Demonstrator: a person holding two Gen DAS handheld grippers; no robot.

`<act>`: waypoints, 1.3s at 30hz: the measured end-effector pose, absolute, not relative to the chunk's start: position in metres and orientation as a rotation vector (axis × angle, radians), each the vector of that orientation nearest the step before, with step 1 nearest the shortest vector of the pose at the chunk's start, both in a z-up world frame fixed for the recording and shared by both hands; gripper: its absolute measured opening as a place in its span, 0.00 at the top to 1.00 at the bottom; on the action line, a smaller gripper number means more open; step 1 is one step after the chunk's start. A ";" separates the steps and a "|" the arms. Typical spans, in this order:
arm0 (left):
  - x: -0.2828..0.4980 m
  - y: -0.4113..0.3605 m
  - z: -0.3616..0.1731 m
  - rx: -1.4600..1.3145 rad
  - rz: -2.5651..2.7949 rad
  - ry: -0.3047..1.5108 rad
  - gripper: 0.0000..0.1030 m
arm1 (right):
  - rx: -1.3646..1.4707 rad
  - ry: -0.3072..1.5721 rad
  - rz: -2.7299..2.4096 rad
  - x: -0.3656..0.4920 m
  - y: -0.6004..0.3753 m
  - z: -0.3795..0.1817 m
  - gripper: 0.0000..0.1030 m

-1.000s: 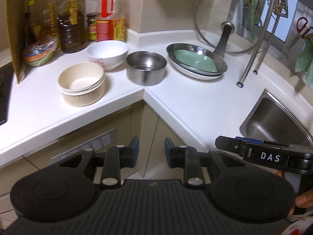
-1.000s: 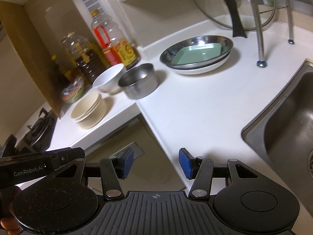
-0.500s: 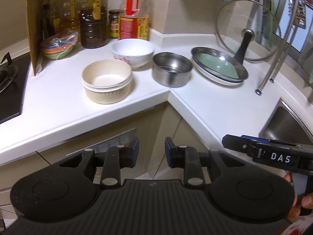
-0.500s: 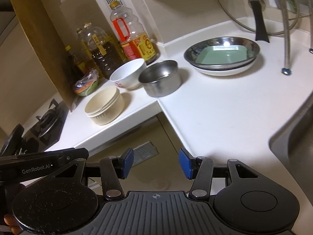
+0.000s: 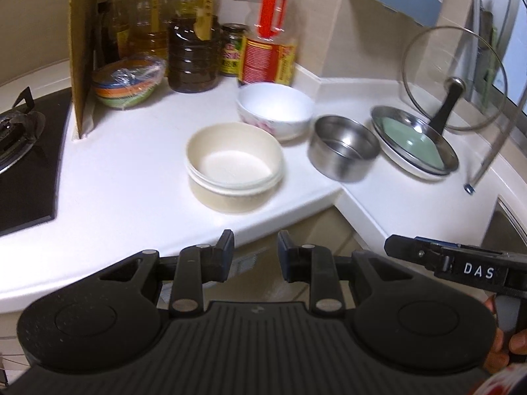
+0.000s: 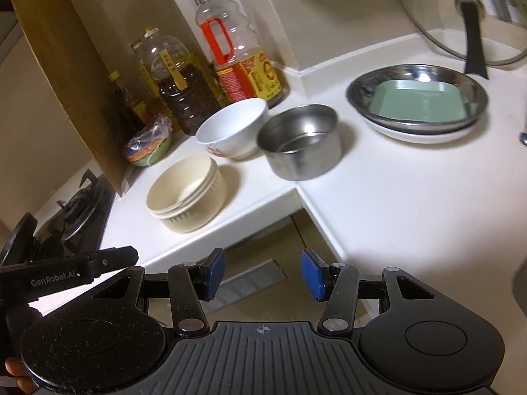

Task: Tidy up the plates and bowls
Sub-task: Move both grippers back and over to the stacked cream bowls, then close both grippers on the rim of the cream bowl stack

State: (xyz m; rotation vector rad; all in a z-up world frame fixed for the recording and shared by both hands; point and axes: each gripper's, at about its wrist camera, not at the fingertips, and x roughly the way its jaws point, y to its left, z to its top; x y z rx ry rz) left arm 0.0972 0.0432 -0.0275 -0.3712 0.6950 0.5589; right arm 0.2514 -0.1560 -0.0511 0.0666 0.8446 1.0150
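We hold both grippers short of the counter edge, pitched downward toward the white worktop (image 5: 131,171), with cupboard fronts and floor showing beneath their tips. Our left gripper (image 5: 256,255) has its jaws parted by a narrow gap, nothing between them and nothing touched. Our right gripper (image 6: 260,275) stands wider, its blue pads (image 6: 311,278) bare and clear of everything. A fingertip (image 5: 517,342) shows at about 4 o'clock in the left view.

Nearest, at 12 o'clock from the left gripper, sits a nested stack of cream bowls (image 5: 234,168), matte, straight-walled, ribbed near the base. Just beyond it at 1 o'clock is a glossy white ceramic bowl (image 5: 275,108) with a pink floral print on its side. Beside that, at 2 o'clock, stands a brushed steel pot (image 5: 344,151), round and flat-bottomed. Farther right lies a stack: a white plate (image 6: 415,135) at the bottom, a shiny steel dish (image 6: 418,95) on it, and a square pale-green plate (image 6: 416,102) inside.

Behind them a glass lid (image 5: 454,79) leans upright. At 11 o'clock, plastic oil bottles (image 5: 194,52) and wrapped coloured bowls (image 5: 126,84) stand against a cardboard panel (image 5: 82,49), with a black hob (image 5: 26,151) at 9 o'clock.
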 end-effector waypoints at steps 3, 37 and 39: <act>0.097 0.063 -0.028 -0.378 0.572 0.687 0.75 | 0.064 0.843 1.026 0.254 -0.136 -0.051 0.50; 0.153 0.174 -0.060 -0.394 0.539 0.737 0.75 | -0.007 0.807 1.026 0.288 0.003 -0.068 0.65; 0.154 0.175 -0.060 -0.394 0.530 0.740 0.75 | -0.010 0.809 1.028 0.288 0.006 -0.068 0.68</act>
